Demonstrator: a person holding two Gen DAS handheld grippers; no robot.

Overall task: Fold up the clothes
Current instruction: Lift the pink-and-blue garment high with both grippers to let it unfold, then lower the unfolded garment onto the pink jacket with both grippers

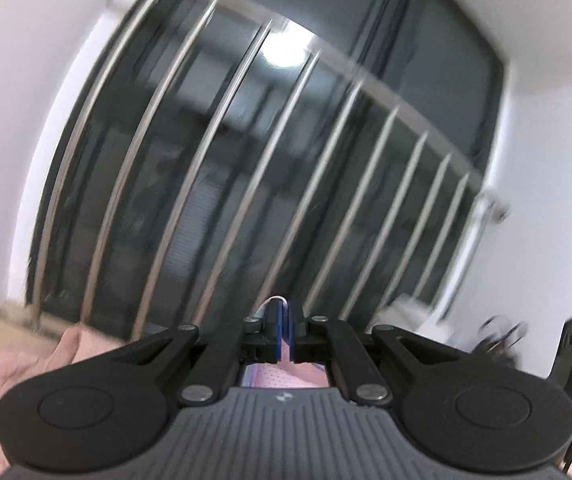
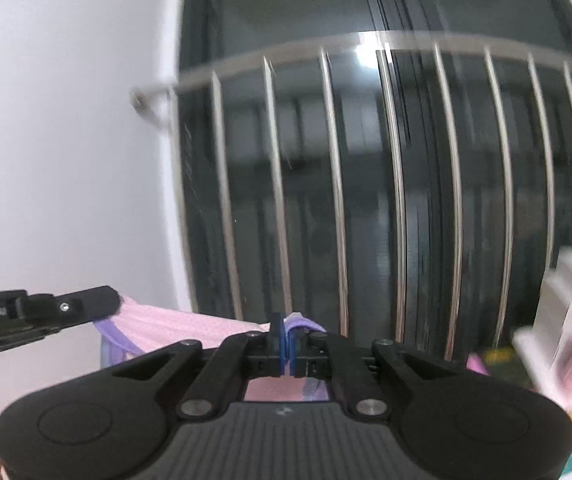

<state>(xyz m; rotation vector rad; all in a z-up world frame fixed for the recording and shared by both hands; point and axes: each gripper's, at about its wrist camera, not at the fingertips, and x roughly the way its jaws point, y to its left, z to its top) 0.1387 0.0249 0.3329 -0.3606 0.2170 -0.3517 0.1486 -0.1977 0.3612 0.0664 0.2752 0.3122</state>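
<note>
Jaws clamped on both grippers: left gripper (image 1: 285, 322) and right gripper (image 2: 288, 334) each pinch the pink garment (image 2: 190, 326) by its purple-trimmed edge, held aloft and stretched between them before the barred window (image 2: 366, 200), likely to straighten it for folding.

The garment (image 2: 174, 326) is pink perforated mesh cloth with smooth lilac trim. Behind it, the railing (image 2: 398, 184) looks like shiny metal before glossy dark glass (image 2: 310, 8). Both grippers (image 2: 287, 336) look like matt black plastic.
</note>
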